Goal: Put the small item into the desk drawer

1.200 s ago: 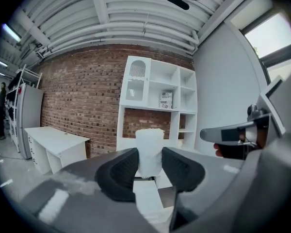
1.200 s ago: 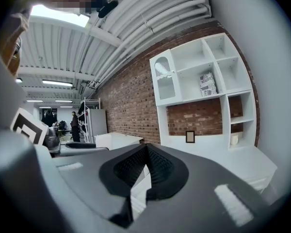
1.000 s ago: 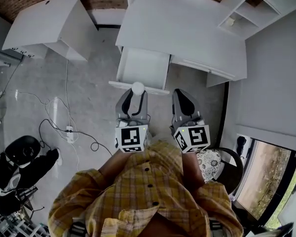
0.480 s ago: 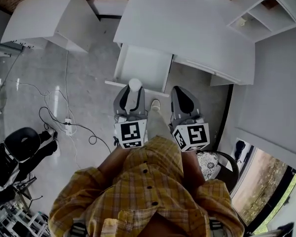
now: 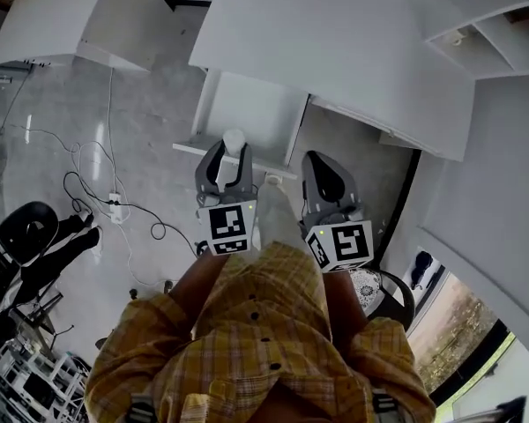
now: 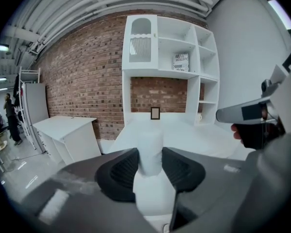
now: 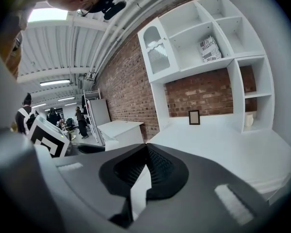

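A small white bottle-shaped item [image 5: 234, 140] [image 6: 150, 155] is clamped by its neck in my left gripper [image 5: 229, 152] [image 6: 150, 166], which is shut on it. In the head view the item hangs right at the front edge of the open white desk drawer [image 5: 273, 113]. The drawer sticks out from under the white desk [image 5: 335, 42]. My right gripper [image 5: 323, 173] [image 7: 145, 152] is to the right of the drawer, its jaws shut together with nothing between them. In the left gripper view it also shows at the right edge [image 6: 254, 111].
A second white desk [image 5: 70, 16] stands at the far left. Cables [image 5: 93, 179] and a power strip [image 5: 115, 204] lie on the grey floor, beside a black chair [image 5: 26, 236]. White shelving [image 5: 502, 16] rises at the right. The person's leg [image 5: 275, 210] is between the grippers.
The person has stepped towards the desk. Both grippers moved forward with it, and the white item now sits over the drawer's front edge instead of just short of it.
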Demonstrator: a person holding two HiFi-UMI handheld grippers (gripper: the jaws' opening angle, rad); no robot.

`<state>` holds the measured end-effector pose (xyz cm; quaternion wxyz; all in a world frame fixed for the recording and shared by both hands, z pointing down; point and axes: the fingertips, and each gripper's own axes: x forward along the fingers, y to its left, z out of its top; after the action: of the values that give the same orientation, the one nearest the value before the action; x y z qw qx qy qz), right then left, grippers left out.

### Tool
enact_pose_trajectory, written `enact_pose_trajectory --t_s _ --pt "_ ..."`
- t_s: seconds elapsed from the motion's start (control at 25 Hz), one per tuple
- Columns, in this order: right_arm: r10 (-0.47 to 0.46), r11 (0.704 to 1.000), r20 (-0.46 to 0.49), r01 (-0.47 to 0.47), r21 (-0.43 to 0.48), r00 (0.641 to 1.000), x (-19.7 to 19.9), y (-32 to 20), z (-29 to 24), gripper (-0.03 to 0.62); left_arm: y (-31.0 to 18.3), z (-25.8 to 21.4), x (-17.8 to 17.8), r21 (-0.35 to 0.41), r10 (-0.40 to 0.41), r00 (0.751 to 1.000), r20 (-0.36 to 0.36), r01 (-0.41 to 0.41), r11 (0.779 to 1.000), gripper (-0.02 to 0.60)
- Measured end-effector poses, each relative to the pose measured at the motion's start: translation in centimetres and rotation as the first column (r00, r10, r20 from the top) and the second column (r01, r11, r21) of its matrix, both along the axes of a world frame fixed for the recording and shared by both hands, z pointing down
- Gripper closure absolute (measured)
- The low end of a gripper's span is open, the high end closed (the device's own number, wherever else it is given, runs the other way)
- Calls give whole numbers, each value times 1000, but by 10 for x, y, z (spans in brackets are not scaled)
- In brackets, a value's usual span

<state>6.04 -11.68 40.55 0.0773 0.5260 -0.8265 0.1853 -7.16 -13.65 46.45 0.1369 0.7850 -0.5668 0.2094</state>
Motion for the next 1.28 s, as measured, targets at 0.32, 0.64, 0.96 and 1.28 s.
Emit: enact_pose_trajectory --t_s 0.32,0.64,0.96,1.28 --pt "-20 997 1 20 -77 1000 -4 -25 45 594 -24 46 2 -91 -21 1000 16 22 996 417" --pt "-51 991 -14 49 -123 999 -8 -48 74 594 -47 105 -1 -226 -21 999 27 27 974 416" --pt "-55 988 -11 53 -144 998 -1 -65 93 594 -56 164 1 -341 -31 999 33 41 939 416" --pt "-65 984 -13 62 -169 998 -1 -77 113 594 -70 219 -1 -442 -53 998 40 65 895 416"
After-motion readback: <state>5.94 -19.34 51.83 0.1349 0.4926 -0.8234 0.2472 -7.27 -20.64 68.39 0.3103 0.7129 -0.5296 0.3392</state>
